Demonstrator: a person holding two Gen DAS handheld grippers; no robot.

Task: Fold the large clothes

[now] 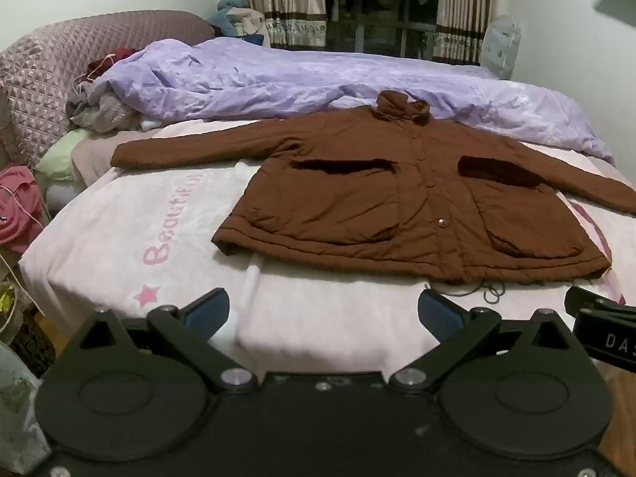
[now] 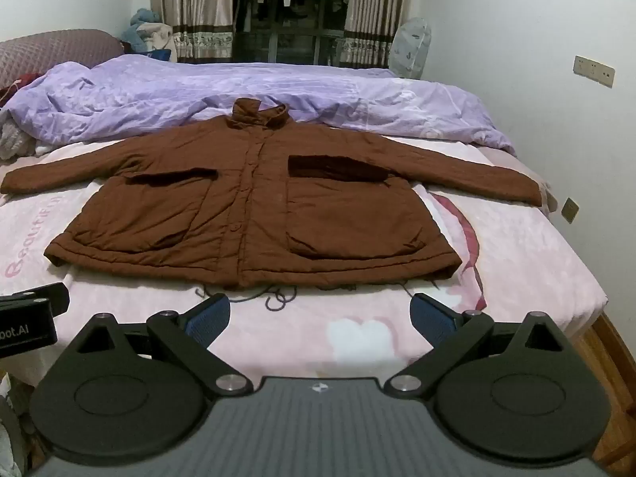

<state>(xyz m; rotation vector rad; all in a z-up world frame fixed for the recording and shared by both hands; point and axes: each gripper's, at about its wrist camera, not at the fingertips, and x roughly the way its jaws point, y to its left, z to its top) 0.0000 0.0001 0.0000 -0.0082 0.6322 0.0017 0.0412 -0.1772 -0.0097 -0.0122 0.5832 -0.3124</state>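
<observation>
Clearly spread for folding, the brown jacket (image 2: pixel 254 206) lay face up on the pink blanket (image 2: pixel 516 262) that covered the near part of the bed, its collar (image 2: pixel 258 113) toward the rumpled purple duvet (image 2: pixel 159 91) and its hem (image 2: pixel 254 276) toward both cameras. Both sleeves were stretched sideways — the left sleeve (image 1: pixel 190 145) reaching toward the headboard side, the right sleeve (image 2: pixel 469 171) toward the bed's other edge. The left gripper (image 1: pixel 324 314) and the right gripper (image 2: pixel 320 314) hovered side by side just short of the hem, each with its blue pads spread wide and nothing between them; neither touched the cloth. Judging by its quilted, puffy surface and soft creases, the jacket was probably light for its bulk, limp rather than stiff, and springy — a fold would likely tend to rise unless pressed flat. Its fabric looked matte, so slipping seemed a small risk, though a thin pinch might catch only the top layer. Sensible holds appeared to be a cuff or shoulder seam for bringing each sleeve across the front, then the hem corners, pinching through both layers. The front buttons (image 1: pixel 443 222) and patch pockets (image 2: pixel 349 218) offered no useful grip.
</observation>
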